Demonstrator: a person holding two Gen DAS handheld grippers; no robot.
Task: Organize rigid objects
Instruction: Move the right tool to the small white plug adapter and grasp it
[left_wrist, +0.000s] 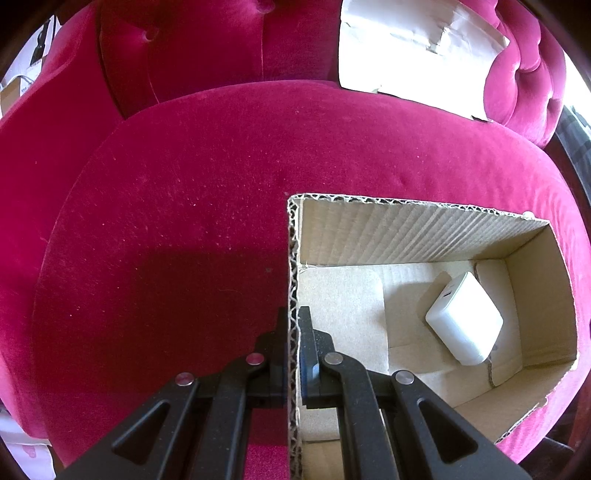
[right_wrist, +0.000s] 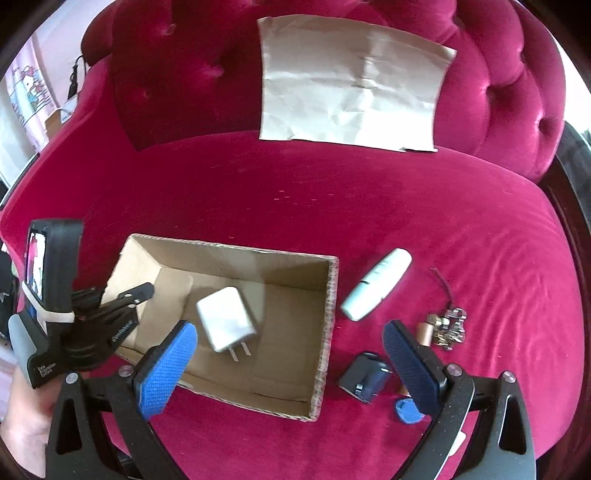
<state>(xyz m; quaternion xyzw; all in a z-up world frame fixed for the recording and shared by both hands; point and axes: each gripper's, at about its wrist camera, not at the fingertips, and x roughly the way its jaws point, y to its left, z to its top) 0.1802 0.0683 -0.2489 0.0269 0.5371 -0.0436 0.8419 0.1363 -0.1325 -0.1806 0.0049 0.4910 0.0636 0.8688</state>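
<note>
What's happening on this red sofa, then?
A person is sorting small things into a cardboard box on the sofa. The left tool is clamped on the box wall. The right tool hangs wide open above it, holding nothing. A white charger already lies inside. A white tube, a dark adapter and some keys lie outside beside the box.

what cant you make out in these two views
- Left wrist view: cardboard box near wall cut off by the frame edge; left gripper hides the clamped wall.
- Right wrist view: blue item half hidden behind right gripper finger.
- Keys: too small to count.
</note>
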